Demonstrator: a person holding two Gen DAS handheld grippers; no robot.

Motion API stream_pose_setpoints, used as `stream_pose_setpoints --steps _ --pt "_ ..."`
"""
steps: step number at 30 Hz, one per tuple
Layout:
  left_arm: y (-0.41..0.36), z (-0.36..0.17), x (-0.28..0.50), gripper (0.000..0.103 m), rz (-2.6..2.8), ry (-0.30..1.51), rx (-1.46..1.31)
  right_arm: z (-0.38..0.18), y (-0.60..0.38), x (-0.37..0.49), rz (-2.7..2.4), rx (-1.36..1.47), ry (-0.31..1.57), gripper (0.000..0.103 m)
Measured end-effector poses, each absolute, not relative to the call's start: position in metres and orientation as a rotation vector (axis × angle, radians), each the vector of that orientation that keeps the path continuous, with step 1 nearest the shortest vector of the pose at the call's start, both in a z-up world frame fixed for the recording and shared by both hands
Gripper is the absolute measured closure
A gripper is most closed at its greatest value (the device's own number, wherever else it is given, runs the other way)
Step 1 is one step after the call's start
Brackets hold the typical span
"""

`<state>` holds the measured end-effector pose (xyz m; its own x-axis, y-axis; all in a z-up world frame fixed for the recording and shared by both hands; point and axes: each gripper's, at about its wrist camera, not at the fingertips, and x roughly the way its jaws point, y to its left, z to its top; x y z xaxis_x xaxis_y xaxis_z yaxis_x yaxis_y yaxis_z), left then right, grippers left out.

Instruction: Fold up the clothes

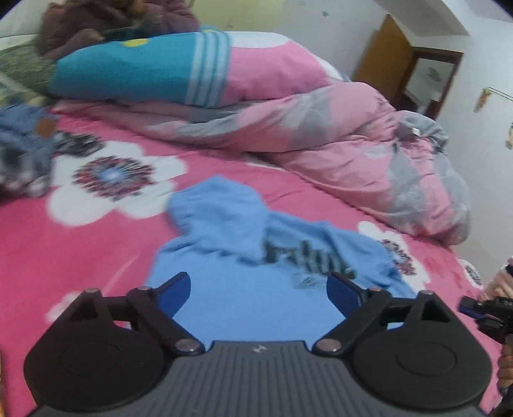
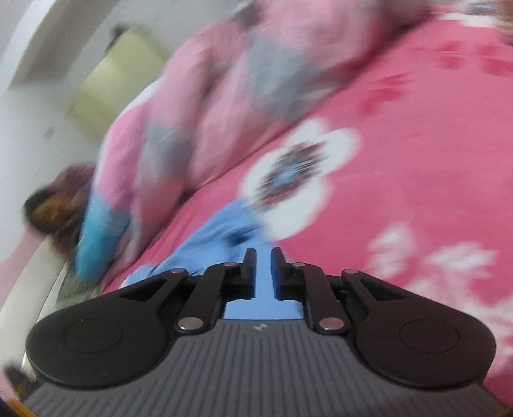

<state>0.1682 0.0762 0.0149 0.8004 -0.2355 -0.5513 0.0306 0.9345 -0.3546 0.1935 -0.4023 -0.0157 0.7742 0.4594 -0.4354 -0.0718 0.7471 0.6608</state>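
A light blue hoodie (image 1: 243,256) with dark lettering lies spread on the pink flowered bedsheet (image 1: 96,263), its hood pointing away from me. My left gripper (image 1: 258,288) hovers open just above the hoodie's lower body, with nothing between its blue pads. My right gripper (image 2: 264,256) has its fingers drawn almost together, and light blue hoodie cloth (image 2: 224,224) shows in the narrow gap and under them. In the left wrist view the right gripper (image 1: 481,309) sits at the far right by the bed's edge, held by a hand. The right wrist view is blurred by motion.
A rumpled pink and grey quilt (image 1: 368,160) and a folded teal and pink blanket (image 1: 179,73) fill the far side of the bed. Denim and patterned clothes (image 1: 22,150) lie at the left. A brown furry garment (image 1: 105,22) is at the back. A wooden door (image 1: 384,54) stands beyond the bed.
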Motion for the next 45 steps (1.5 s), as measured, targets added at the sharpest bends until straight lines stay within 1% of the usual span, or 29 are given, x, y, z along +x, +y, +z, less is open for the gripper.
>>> stream_pose_setpoints --steps 2,4,5,7,11,17,20,26,27,28,29,30,31,33,38,42,45 --pt "0.063 0.012 0.19 0.008 -0.17 0.646 -0.336 -0.005 -0.374 0.204 0.394 0.617 0.643 0.087" --pt "0.056 0.004 0.209 0.008 -0.181 0.663 -0.344 0.007 -0.348 0.212 0.464 0.546 0.657 0.082" --pt "0.053 0.0 0.218 0.008 -0.183 0.669 -0.35 0.013 -0.338 0.215 0.49 0.509 0.662 0.077" --pt "0.051 -0.01 0.236 0.008 -0.186 0.678 -0.362 0.023 -0.318 0.222 0.537 0.432 0.667 0.072" --pt "0.063 -0.034 0.252 0.008 -0.173 0.644 -0.406 0.029 -0.276 0.258 0.598 0.314 0.698 0.06" --pt "0.097 -0.069 0.244 0.008 -0.213 0.587 -0.558 0.011 -0.211 0.341 0.752 0.385 0.823 0.055" --pt "0.104 -0.074 0.242 0.003 -0.256 0.557 -0.608 -0.002 -0.176 0.376 0.787 0.412 0.887 0.054" --pt "0.107 -0.077 0.239 0.001 -0.295 0.528 -0.628 -0.029 -0.106 0.429 0.789 0.373 0.989 0.054" --pt "0.108 -0.077 0.239 0.001 -0.297 0.528 -0.631 -0.033 -0.095 0.438 0.789 0.366 1.006 0.054" --pt "0.108 -0.077 0.238 0.001 -0.299 0.528 -0.632 -0.038 -0.083 0.446 0.789 0.359 1.023 0.056" --pt "0.108 -0.078 0.238 0.001 -0.3 0.527 -0.633 -0.038 -0.075 0.448 0.796 0.344 1.021 0.073" --pt "0.108 -0.078 0.238 0.001 -0.301 0.527 -0.634 -0.033 -0.07 0.444 0.809 0.32 1.002 0.092" --pt "0.109 -0.078 0.238 0.001 -0.303 0.528 -0.636 -0.029 -0.066 0.439 0.821 0.296 0.983 0.097" --pt "0.11 -0.078 0.237 0.001 -0.308 0.528 -0.644 -0.019 -0.056 0.43 0.85 0.253 0.945 0.099" --pt "0.113 -0.078 0.236 0.001 -0.317 0.527 -0.661 0.021 -0.019 0.412 1.031 0.203 0.882 0.1" --pt "0.115 -0.079 0.236 0.001 -0.322 0.522 -0.672 0.042 0.029 0.409 1.185 0.162 0.903 0.1" --pt "0.116 -0.079 0.235 0.001 -0.324 0.518 -0.678 0.048 0.065 0.412 1.259 0.134 0.949 0.1"
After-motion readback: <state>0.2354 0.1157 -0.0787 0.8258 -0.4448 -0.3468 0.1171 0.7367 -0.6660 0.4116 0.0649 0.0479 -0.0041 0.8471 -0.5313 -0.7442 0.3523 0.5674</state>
